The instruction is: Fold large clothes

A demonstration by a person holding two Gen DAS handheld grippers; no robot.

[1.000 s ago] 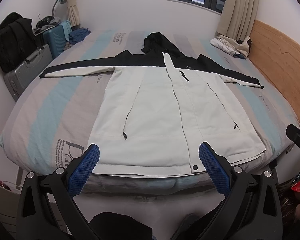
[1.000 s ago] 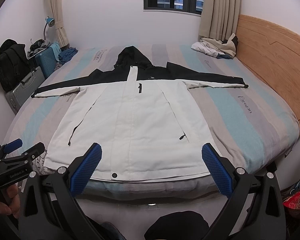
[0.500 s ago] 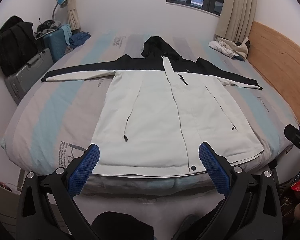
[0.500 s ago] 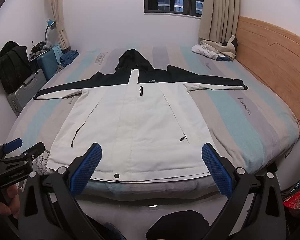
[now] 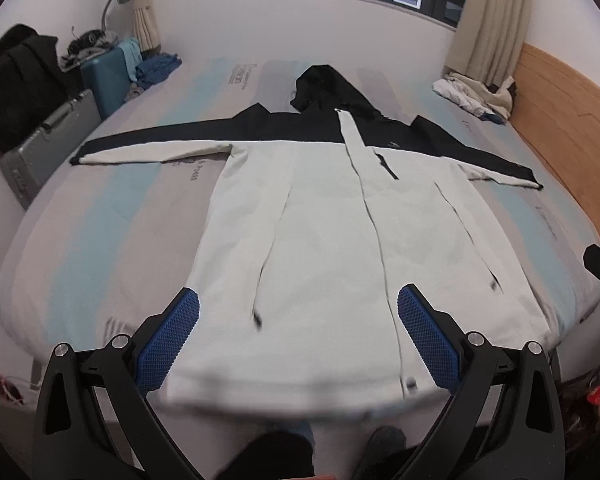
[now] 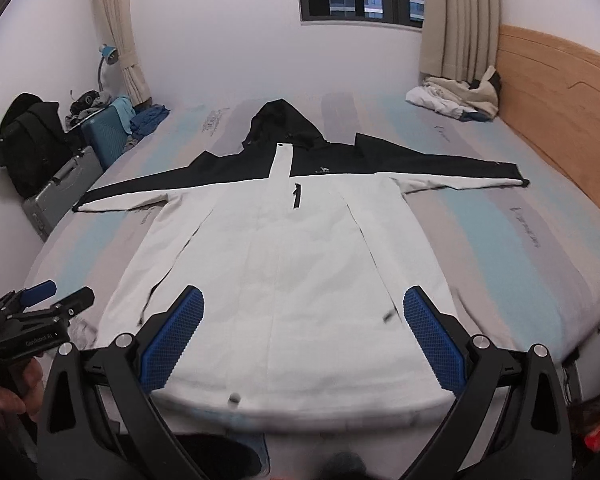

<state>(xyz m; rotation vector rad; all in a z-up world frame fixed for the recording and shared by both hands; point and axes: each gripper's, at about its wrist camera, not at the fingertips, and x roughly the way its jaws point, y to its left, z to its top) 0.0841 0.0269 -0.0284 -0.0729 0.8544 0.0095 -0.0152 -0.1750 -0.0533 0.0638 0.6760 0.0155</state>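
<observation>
- Jacket point(image 5: 332, 240) lies face-up, spread flat on the bed point(image 5: 100, 240), sleeves out left and right, ready for folding.
- Left claw point(image 5: 298, 336) and right claw point(image 6: 304, 336) both gape wide, empty, above the near hem.

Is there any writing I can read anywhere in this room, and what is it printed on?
"GenRobot AI", roughly, small and only just readable: on the black body of the left tongs, seen from the right wrist camera.
Grey lettering on the striped bed sheet: several printed patches, too blurred and stretched to read.
Small pale logo on the jacket chest: too small to read.
Nothing else bears readable text.
</observation>
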